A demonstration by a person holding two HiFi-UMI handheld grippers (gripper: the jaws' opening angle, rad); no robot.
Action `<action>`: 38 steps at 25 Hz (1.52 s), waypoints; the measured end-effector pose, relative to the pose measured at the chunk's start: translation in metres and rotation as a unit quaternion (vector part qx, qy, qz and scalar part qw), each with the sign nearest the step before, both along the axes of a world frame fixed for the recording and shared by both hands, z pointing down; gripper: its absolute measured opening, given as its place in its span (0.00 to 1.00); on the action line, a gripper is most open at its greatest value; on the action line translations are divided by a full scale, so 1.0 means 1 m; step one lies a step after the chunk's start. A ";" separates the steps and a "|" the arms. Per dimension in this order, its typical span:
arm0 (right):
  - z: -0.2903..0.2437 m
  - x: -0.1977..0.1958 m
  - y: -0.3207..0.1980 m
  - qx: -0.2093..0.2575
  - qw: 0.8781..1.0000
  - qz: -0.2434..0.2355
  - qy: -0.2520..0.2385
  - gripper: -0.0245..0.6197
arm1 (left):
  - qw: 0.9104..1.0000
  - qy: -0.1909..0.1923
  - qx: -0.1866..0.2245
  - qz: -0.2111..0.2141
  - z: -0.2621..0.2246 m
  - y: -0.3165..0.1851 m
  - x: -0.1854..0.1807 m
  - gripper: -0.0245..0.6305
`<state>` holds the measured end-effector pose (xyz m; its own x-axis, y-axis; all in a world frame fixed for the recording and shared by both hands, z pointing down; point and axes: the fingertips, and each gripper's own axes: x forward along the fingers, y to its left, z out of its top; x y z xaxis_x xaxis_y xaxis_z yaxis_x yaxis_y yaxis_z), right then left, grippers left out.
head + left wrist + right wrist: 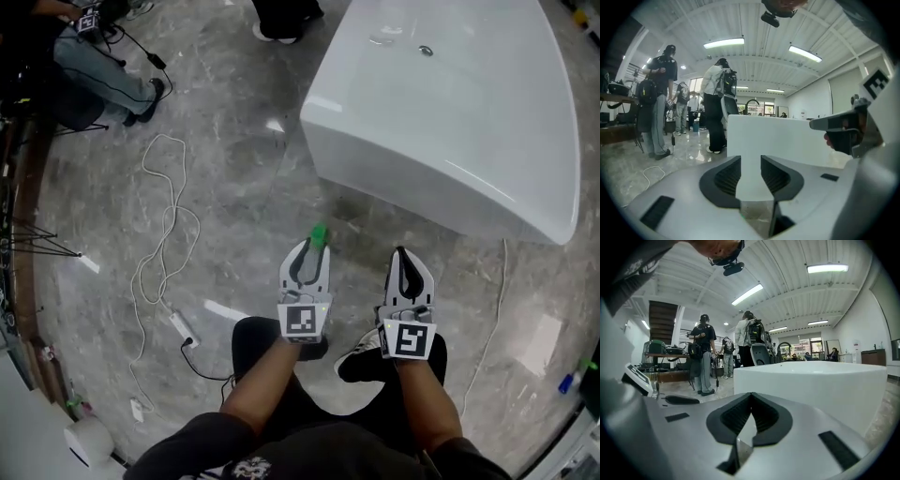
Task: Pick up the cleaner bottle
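In the head view a small green thing shows just past the tips of my left gripper; what lies below it is hidden by the gripper, and I cannot tell whether it is the cleaner bottle's top. The left gripper's jaws stand slightly apart. In the left gripper view only the white bathtub shows through the gap. My right gripper hangs beside it with its jaws met at the tips, and it is empty in the right gripper view.
The white bathtub fills the upper right, on a grey marble floor. A white cable and a power strip lie to the left. People stand and sit at the far left. A blue bottle stands at the right edge.
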<state>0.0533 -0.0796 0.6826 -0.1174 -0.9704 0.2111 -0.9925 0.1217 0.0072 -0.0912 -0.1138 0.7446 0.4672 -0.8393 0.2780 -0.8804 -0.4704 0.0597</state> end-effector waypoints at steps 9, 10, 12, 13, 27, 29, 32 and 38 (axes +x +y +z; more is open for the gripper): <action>0.123 -0.015 -0.025 0.029 0.999 -0.035 -0.021 0.06 | 0.998 0.001 0.043 -0.045 0.130 -0.019 -0.002 0.51; 0.134 -0.018 -0.027 0.034 0.998 -0.042 -0.022 0.06 | 0.998 -0.003 0.045 -0.047 0.148 -0.018 -0.004 0.53; 0.156 -0.019 -0.030 0.040 0.998 -0.050 -0.024 0.06 | 0.998 -0.016 0.037 -0.054 0.189 -0.014 -0.010 0.54; 0.166 -0.019 -0.031 0.041 0.997 -0.052 -0.025 0.06 | 0.998 -0.023 0.027 -0.058 0.211 -0.011 -0.013 0.55; 0.231 -0.020 -0.007 0.033 0.996 -0.074 -0.020 0.06 | 0.996 -0.051 -0.048 -0.056 0.395 -0.021 -0.018 0.58; 0.232 -0.019 -0.005 0.030 0.997 -0.076 -0.016 0.06 | 0.996 -0.052 -0.045 -0.052 0.402 -0.028 -0.013 0.57; 0.239 -0.014 -0.002 0.025 0.997 -0.074 -0.012 0.06 | 0.996 -0.054 -0.043 -0.051 0.413 -0.039 -0.008 0.57; 0.254 -0.013 0.001 0.013 0.997 -0.072 -0.011 0.06 | 0.997 -0.063 -0.029 -0.036 0.417 -0.048 -0.009 0.56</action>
